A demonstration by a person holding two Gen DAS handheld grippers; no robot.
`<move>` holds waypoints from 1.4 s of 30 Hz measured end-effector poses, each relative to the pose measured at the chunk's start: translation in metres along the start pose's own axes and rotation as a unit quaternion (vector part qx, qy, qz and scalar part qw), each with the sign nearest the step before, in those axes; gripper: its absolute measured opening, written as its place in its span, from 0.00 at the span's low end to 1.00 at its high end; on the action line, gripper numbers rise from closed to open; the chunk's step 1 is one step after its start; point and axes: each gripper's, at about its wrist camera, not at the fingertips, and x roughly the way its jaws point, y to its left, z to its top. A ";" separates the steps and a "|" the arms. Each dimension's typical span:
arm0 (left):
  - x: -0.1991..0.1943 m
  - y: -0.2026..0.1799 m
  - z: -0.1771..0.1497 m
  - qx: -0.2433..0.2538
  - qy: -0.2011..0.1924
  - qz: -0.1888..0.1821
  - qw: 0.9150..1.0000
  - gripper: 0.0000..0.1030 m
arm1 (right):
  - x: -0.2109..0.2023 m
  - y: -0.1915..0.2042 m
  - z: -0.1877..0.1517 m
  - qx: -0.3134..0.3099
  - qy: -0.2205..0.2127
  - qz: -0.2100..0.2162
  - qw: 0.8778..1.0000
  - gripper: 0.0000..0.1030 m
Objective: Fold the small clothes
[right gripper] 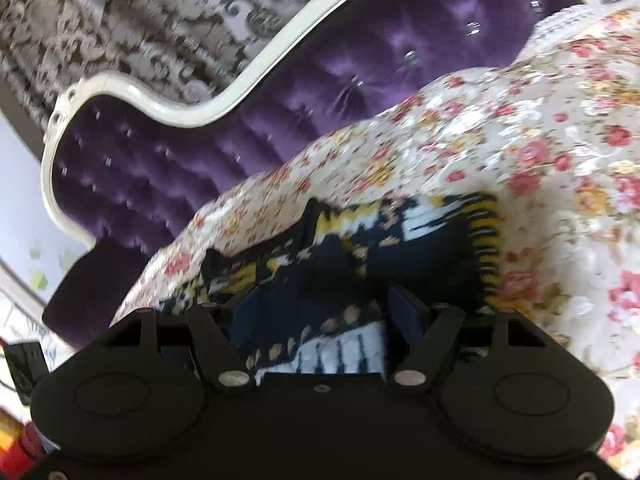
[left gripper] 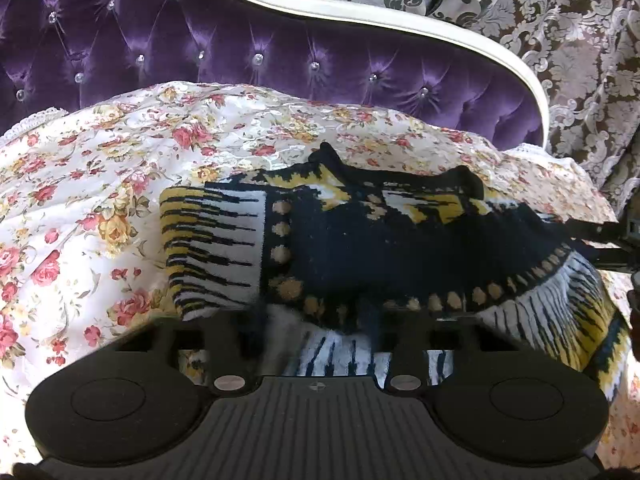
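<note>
Garment: one small knitted piece (left gripper: 360,248), dark navy with yellow and white stripes and a row of tan dots, lying crumpled on the bedspread just ahead of both pairs of fingers; same piece (right gripper: 360,256) showing blurred in the right wrist view.
Left gripper (left gripper: 320,320): two fingers spread wide, one at each side of the garment's near hem; hem bunching and sagging into the gap between them; fingertips hidden under the cloth, so contact impossible to tell.
Right gripper (right gripper: 320,312): two fingers also standing wide apart, blue pad of one finger (right gripper: 406,312) showing just right of the dotted band; garment lying between and beyond the fingers, not pinched.
Other tool: dark fingers of the right gripper (left gripper: 600,240) reaching in from the right edge of the left wrist view, touching the far-right end of the garment.
Bedspread: one white cover (left gripper: 100,208) with pink and yellow roses, spreading under the garment and to both sides of the fingers; also (right gripper: 520,152).
Headboard: one, tufted purple with a white frame (left gripper: 240,52), standing well beyond the fingertips; also (right gripper: 168,168).
Curtain: patterned grey and brown fabric (left gripper: 580,60) hanging behind the headboard.
</note>
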 end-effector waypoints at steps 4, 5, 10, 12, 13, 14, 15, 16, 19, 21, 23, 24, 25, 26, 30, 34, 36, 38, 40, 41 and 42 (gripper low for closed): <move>-0.004 -0.002 -0.004 0.000 -0.011 -0.003 1.000 0.08 | 0.001 0.017 -0.007 -0.050 0.024 -0.015 0.998 0.30; -0.006 -0.002 -0.005 0.000 -0.017 -0.001 1.000 0.08 | 0.001 0.023 -0.009 -0.066 0.027 -0.025 0.997 0.22; -0.030 -0.015 -0.010 0.021 -0.073 0.016 0.997 0.08 | -0.019 0.047 -0.014 -0.122 -0.004 -0.029 0.992 0.21; -0.044 -0.024 -0.009 0.049 -0.098 0.024 0.994 0.08 | -0.032 0.054 -0.012 -0.125 -0.028 -0.018 0.992 0.19; -0.052 -0.029 -0.006 0.067 -0.112 0.031 0.991 0.08 | -0.037 0.058 -0.009 -0.130 -0.041 -0.017 0.991 0.17; -0.057 -0.033 -0.003 0.079 -0.122 0.034 0.989 0.08 | -0.041 0.062 -0.006 -0.135 -0.052 -0.018 0.989 0.17; -0.061 -0.035 0.002 0.089 -0.127 0.034 0.987 0.08 | -0.043 0.066 -0.001 -0.137 -0.059 -0.021 0.989 0.13; -0.064 -0.037 0.009 0.094 -0.133 0.036 0.986 0.08 | -0.043 0.067 0.005 -0.137 -0.063 -0.023 0.988 0.13; -0.063 -0.037 0.027 0.089 -0.143 0.041 0.985 0.08 | -0.031 0.062 0.025 -0.124 -0.068 -0.039 0.989 0.13; -0.054 -0.035 0.038 0.084 -0.144 0.045 0.985 0.08 | -0.019 0.054 0.035 -0.110 -0.065 -0.046 0.991 0.13; -0.043 -0.031 0.044 0.065 -0.127 0.036 0.989 0.08 | -0.004 0.043 0.039 -0.092 -0.040 -0.032 0.994 0.19; -0.037 -0.028 0.045 0.055 -0.119 0.031 0.991 0.08 | 0.002 0.038 0.039 -0.084 -0.031 -0.029 0.996 0.22; -0.033 -0.027 0.043 0.050 -0.113 0.032 0.992 0.08 | 0.008 0.033 0.037 -0.081 -0.021 -0.028 0.996 0.28; -0.031 -0.026 0.041 0.048 -0.110 0.033 0.992 0.08 | 0.014 0.029 0.034 -0.078 -0.006 -0.022 0.997 0.34; -0.030 -0.016 0.031 0.043 -0.102 0.034 0.993 0.08 | 0.026 0.015 0.018 -0.064 0.022 -0.006 0.998 0.66; -0.029 -0.012 0.028 0.038 -0.096 0.036 0.994 0.08 | 0.029 0.023 0.010 -0.093 0.029 -0.014 0.995 0.57; -0.030 -0.011 0.028 0.034 -0.097 0.036 0.994 0.08 | 0.029 0.027 0.009 -0.106 0.036 -0.024 0.993 0.34; -0.030 -0.012 0.027 0.031 -0.097 0.037 0.994 0.08 | 0.030 0.029 0.005 -0.116 0.043 -0.031 0.992 0.21; -0.031 -0.012 0.025 0.031 -0.099 0.039 0.994 0.08 | 0.025 0.033 0.001 -0.127 0.039 -0.032 0.991 0.13; -0.034 -0.013 0.023 0.031 -0.102 0.041 0.993 0.08 | 0.020 0.037 -0.001 -0.137 0.032 -0.035 0.989 0.13; -0.038 -0.014 0.023 0.032 -0.108 0.042 0.993 0.08 | 0.013 0.043 -0.001 -0.149 0.022 -0.039 0.988 0.13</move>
